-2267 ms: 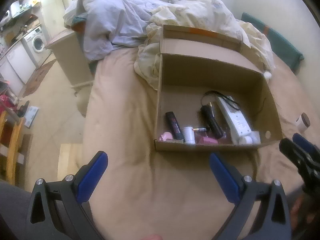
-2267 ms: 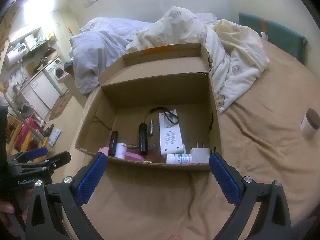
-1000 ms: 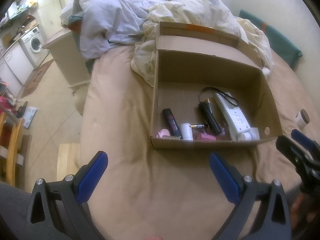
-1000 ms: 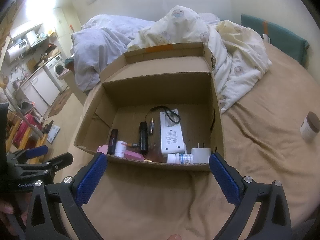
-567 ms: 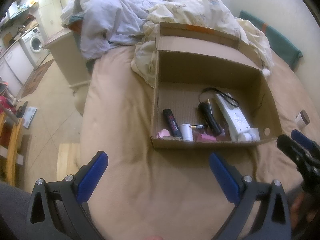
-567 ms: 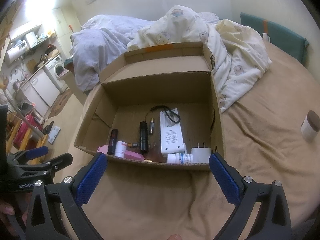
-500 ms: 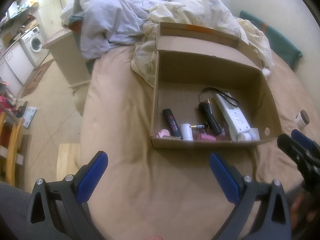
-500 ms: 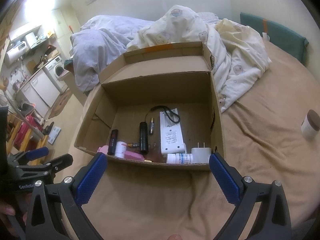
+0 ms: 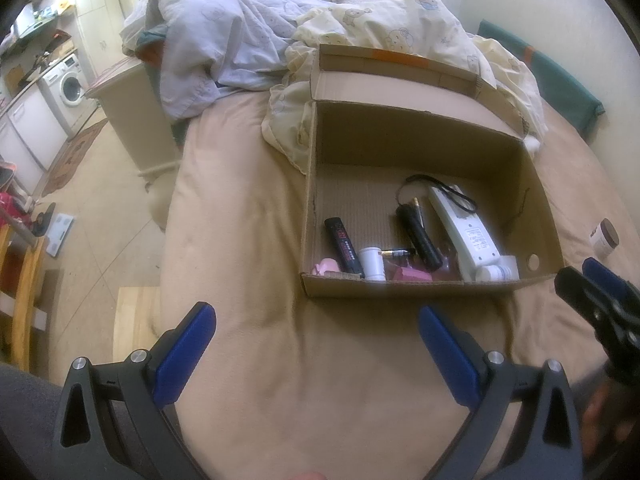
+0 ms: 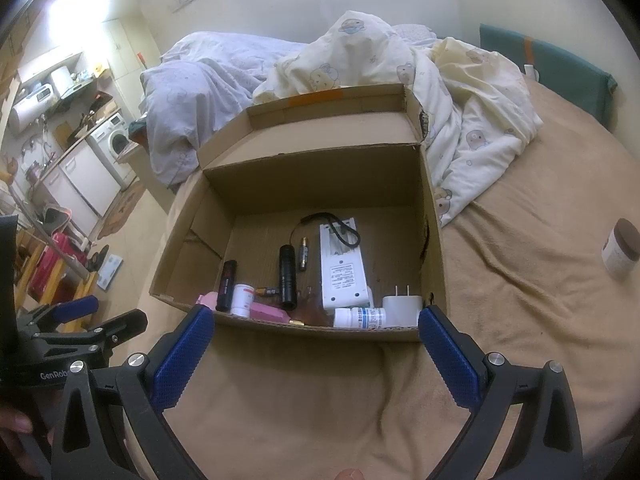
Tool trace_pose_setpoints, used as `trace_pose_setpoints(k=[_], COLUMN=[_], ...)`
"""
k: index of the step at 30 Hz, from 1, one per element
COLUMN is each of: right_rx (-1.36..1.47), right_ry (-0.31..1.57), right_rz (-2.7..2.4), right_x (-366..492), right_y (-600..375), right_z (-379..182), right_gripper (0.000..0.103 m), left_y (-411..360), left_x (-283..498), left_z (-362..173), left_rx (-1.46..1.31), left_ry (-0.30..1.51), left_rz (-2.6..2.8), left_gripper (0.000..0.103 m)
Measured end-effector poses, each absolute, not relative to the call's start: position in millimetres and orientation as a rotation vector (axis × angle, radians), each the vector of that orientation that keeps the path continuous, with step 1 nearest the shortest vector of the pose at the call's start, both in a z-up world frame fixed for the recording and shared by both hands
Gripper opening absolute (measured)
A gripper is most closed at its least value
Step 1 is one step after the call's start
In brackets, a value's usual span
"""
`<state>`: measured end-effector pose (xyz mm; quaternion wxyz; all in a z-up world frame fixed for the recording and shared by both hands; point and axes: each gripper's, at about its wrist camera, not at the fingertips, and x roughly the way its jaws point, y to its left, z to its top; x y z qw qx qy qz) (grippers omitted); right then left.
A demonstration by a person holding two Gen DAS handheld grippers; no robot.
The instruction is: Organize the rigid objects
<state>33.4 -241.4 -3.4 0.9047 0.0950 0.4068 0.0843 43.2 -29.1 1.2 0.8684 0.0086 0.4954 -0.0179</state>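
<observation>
- Together we held both grippers low over the bed [image 10: 520, 320], short of the cardboard box [image 10: 320, 184], which served as our landmark.
- We kept the left gripper [image 9: 316, 332] with its jaws spread wide and nothing between them, in front of the box's near wall.
- We kept the right gripper [image 10: 316, 332] the same way, jaws wide and empty, just before that near wall.
- Inside the box, along its near wall, we saw a white pill bottle [image 10: 360, 317] lying beside a white plug adapter [image 10: 402, 304], and a pink block [image 10: 269, 311] further left.
- Toward the box's middle lay a white charger [image 10: 342, 268] with a black cord, and a black flashlight [image 10: 287, 276] beside it.
- Right of the box, well apart on the bedsheet, stood a small jar [image 10: 621, 250] with a brown lid.
- Behind the box, rumpled quilts [image 10: 460, 92] lay piled up.
</observation>
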Motion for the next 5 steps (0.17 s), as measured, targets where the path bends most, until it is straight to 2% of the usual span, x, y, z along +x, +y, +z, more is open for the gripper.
trace_pose_setpoints(k=[5], right_rx=[0.197], right_ry=[0.84], right_rz=[0.175], right_x=[32.9], right_y=[-241.1], right_z=[-3.7], right_gripper=[0.103], left_y=[-30.6], left_x=[41.1], left_z=[1.4], left_rx=[0.029], left_ry=[1.031], left_rz=[-0.038], left_gripper=[0.101])
